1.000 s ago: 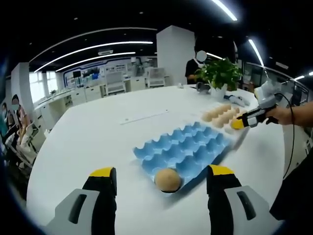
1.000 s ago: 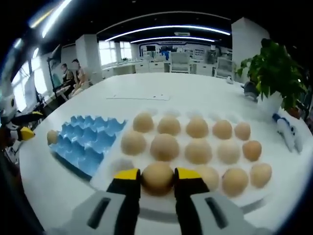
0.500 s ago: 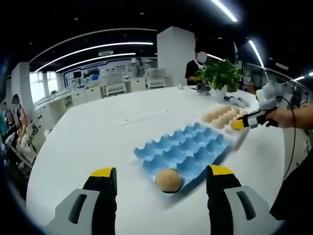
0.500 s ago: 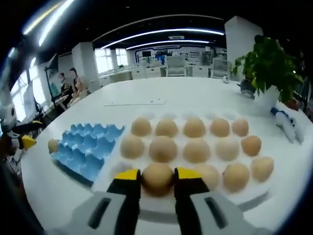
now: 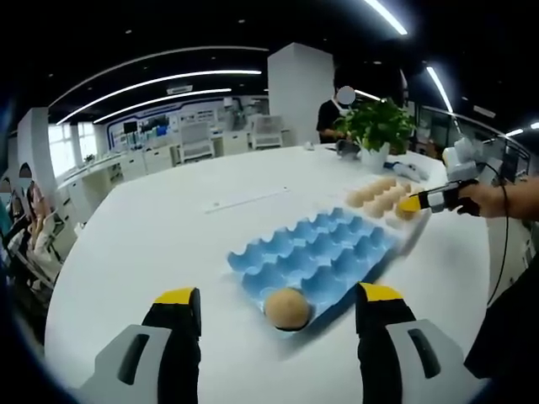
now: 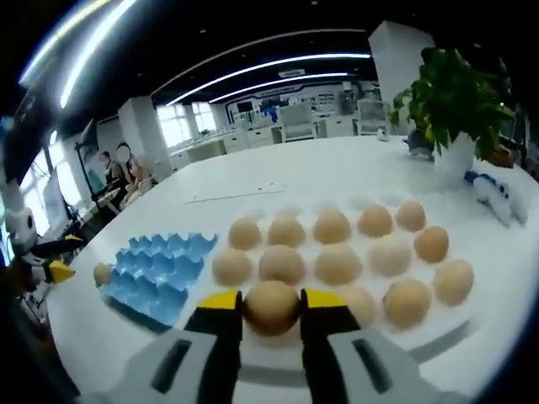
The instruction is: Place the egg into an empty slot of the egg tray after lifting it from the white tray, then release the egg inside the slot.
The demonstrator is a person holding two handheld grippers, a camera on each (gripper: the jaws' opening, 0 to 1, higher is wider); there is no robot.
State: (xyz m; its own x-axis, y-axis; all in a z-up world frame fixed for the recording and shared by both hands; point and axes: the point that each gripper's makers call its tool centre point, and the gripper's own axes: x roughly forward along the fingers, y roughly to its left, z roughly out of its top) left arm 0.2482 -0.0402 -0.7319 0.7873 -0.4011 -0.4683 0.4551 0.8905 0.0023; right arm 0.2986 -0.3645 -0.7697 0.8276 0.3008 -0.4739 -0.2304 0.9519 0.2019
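The right hand-held gripper (image 6: 271, 313) clamps an egg (image 6: 271, 305) between its yellow-tipped jaws, just above the near row of the white tray (image 6: 438, 337), which holds many more eggs. The blue egg tray (image 5: 316, 257) lies beside it on the white worktop (image 5: 152, 244), one egg (image 5: 286, 307) seated in its near corner slot. The left hand-held gripper (image 5: 278, 313) hovers before that corner, jaws wide and empty.

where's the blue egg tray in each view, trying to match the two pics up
Left gripper view: the blue moulded egg tray lies centre, just beyond the open jaws, one brown egg in its near corner slot.
Right gripper view: the same tray sits at lower left, beside the white tray of eggs.
Shared landmark: the green potted plant, upper right in both views.
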